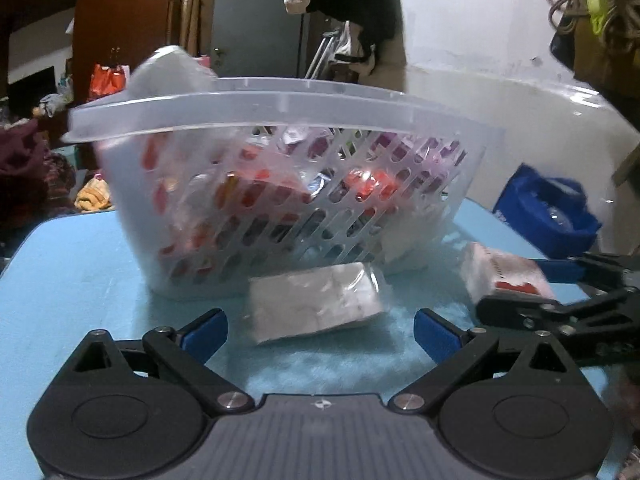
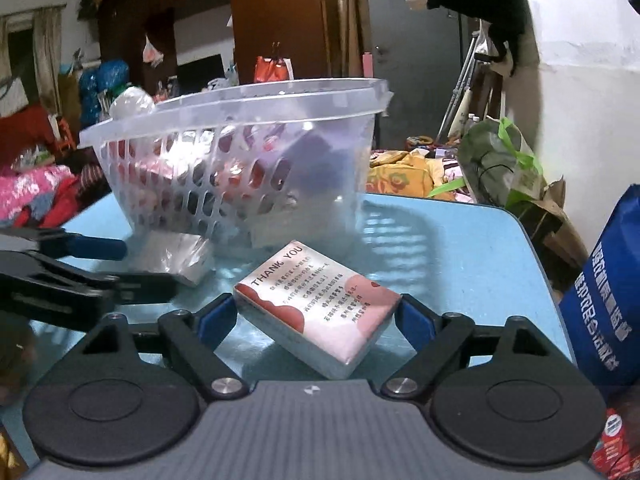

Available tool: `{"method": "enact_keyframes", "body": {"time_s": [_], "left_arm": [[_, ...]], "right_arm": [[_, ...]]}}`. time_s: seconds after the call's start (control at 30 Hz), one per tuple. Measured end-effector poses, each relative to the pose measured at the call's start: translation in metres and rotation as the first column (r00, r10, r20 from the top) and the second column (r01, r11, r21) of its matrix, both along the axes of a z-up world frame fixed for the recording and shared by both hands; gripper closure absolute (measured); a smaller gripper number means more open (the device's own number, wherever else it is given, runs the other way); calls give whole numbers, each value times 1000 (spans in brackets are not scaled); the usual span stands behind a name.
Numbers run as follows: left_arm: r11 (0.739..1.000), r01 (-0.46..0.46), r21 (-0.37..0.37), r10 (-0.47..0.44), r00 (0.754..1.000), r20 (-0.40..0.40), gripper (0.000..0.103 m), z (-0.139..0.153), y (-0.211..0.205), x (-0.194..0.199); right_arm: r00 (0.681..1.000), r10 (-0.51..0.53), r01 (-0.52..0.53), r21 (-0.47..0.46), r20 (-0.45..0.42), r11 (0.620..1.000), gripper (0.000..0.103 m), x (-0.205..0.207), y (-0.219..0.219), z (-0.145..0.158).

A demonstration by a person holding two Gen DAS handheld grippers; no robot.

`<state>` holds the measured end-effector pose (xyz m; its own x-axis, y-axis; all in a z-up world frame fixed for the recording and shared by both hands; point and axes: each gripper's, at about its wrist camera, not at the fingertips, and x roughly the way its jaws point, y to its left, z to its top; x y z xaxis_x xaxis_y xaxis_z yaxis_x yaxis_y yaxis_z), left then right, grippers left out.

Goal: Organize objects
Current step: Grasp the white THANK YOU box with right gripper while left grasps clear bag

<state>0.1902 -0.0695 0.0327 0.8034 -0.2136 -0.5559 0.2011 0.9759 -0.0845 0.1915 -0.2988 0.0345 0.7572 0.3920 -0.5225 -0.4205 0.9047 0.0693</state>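
Between your right gripper [image 2: 316,318]'s blue pads, low in the middle of the right wrist view, sits the pink "THANK YOU" tissue pack [image 2: 320,304]; both pads touch its sides, so you have it pinched, its near corner tilted toward the camera. Your left gripper [image 1: 320,330] stands wide open with nothing in it, its pads either side of a white plastic-wrapped pack [image 1: 318,302] lying flat on the blue table [image 1: 72,272] just ahead of the tips, not touched by either. Behind that pack, filling the center of the left wrist view, the translucent perforated basket [image 1: 288,208] rests on the table, with red and purple packets showing blurred through its holes. At the right edge of the right wrist view a blue printed bag [image 2: 604,288] stands upright. Beyond the table's far edge, clothes and bags lie heaped.
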Motion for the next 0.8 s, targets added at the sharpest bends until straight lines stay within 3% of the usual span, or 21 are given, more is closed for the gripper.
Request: {"method": "enact_keyframes", "body": {"time_s": [0.2, 0.27, 0.3, 0.37, 0.53, 0.63, 0.73, 0.8], "left_arm": [[997, -64, 42, 66, 996, -53, 4, -2, -12, 21], [996, -64, 62, 68, 996, -65, 8, -3, -15, 25], [996, -65, 68, 69, 996, -54, 17, -3, -16, 24], [997, -49, 66, 52, 998, -37, 18, -3, -16, 21], [1000, -27, 0, 27, 995, 99, 18, 5, -5, -10], [998, 15, -59, -4, 985, 175, 19, 16, 8, -39], [994, 27, -106, 7, 953, 302, 19, 53, 24, -59], [990, 19, -136, 31, 933, 359, 19, 87, 35, -54]], "right_arm": [[1000, 9, -9, 19, 4, 1000, 15, 1, 0, -1], [1000, 20, -20, 21, -8, 1000, 15, 1, -1, -3], [1000, 26, -25, 22, -14, 999, 15, 1, 0, -5], [1000, 25, -25, 29, -5, 999, 15, -2, -1, -5], [999, 18, -19, 45, 29, 999, 15, -10, -4, -3], [994, -11, 2, 85, 105, 996, 15, -27, -7, 8], [977, -6, -34, 185, 213, 982, 15, -48, -8, 45], [950, -12, -46, 180, 311, 983, 15, -53, 3, 78]]}}
